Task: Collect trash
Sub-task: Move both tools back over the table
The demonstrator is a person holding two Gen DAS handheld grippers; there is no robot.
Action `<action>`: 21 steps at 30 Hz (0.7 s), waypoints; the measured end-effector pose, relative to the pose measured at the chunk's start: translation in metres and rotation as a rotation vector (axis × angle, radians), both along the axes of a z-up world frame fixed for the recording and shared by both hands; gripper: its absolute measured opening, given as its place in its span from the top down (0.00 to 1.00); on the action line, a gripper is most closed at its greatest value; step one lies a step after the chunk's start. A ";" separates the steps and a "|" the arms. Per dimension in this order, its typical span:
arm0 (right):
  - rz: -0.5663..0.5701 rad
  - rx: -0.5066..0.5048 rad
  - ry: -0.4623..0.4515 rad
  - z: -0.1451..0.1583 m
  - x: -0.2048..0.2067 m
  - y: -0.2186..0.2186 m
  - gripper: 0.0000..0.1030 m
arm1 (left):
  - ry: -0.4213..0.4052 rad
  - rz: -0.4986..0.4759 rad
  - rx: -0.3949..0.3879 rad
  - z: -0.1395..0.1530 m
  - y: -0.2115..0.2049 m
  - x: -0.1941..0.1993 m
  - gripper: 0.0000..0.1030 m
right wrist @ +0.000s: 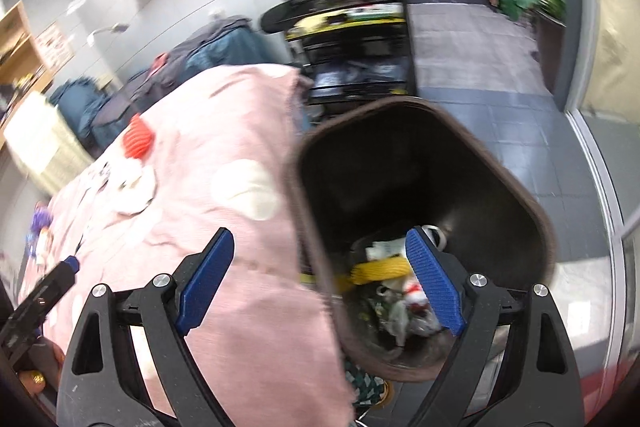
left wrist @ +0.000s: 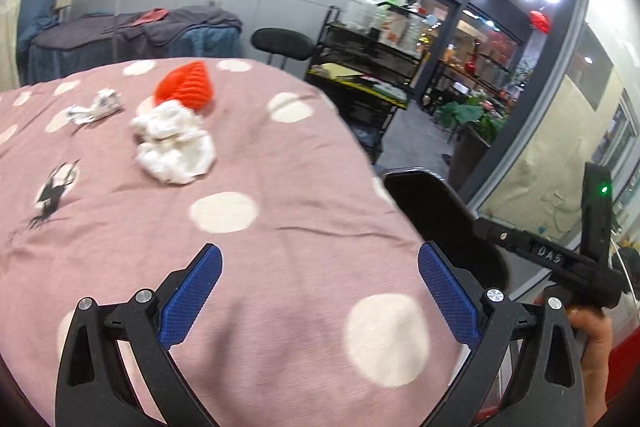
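Trash left on the table: a white tissue wad (left wrist: pixel 173 143) mid-cloth, an orange ribbed piece (left wrist: pixel 186 87) touching its far side, and a small crumpled wrapper (left wrist: pixel 96 107) off to the left, apart from both. All three lie on the pink spotted cloth (left wrist: pixel 280 247), toward the far half of the table.

Bin (right wrist: pixel 420 187): dark, open-topped, standing just beside the table's right edge. Inside, at the bottom, a yellow item (right wrist: pixel 380 269) and mixed wrappers (right wrist: pixel 404 311) are visible, so part of the collecting looks done.

Left gripper (left wrist: pixel 320 291): jaws wide apart, nothing between the blue pads (left wrist: pixel 192 299). It hangs over the near cloth, pointed toward the wad, well short of it.

Right gripper (right wrist: pixel 320 279): jaws wide apart, empty. It straddles the line between table edge and bin mouth, right pad over the bin's contents.

Step in hand, as I judge it: between picks. Both grippers are empty and aimed back at the table.

Next move likely calls for:
- carrying one gripper forward across the cloth to the wad, the nearest piece;
- lowering with jaws straddling it, without pinching the cloth;
- closing softly, since tissue compresses and may shed bits;
- keeping clear of the orange piece touching it, or taking both together.

Frames are motion-blurred; the wrapper's detail is unclear.
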State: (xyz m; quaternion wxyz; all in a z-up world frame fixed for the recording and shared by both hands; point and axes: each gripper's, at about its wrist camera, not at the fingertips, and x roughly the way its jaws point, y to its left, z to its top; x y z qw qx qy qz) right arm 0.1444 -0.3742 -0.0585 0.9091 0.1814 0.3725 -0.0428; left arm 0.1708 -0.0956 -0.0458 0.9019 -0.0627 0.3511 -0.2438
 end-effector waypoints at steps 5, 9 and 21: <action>0.133 0.006 -0.011 0.011 0.031 0.044 0.16 | -0.002 0.072 0.037 -0.003 0.039 0.012 0.06; 0.224 -0.001 -0.024 0.020 0.055 0.080 0.16 | -0.002 0.143 0.066 -0.005 0.074 0.025 0.06; 0.440 -0.070 -0.028 0.031 0.142 0.189 0.16 | -0.022 0.286 0.160 -0.002 0.152 0.100 0.06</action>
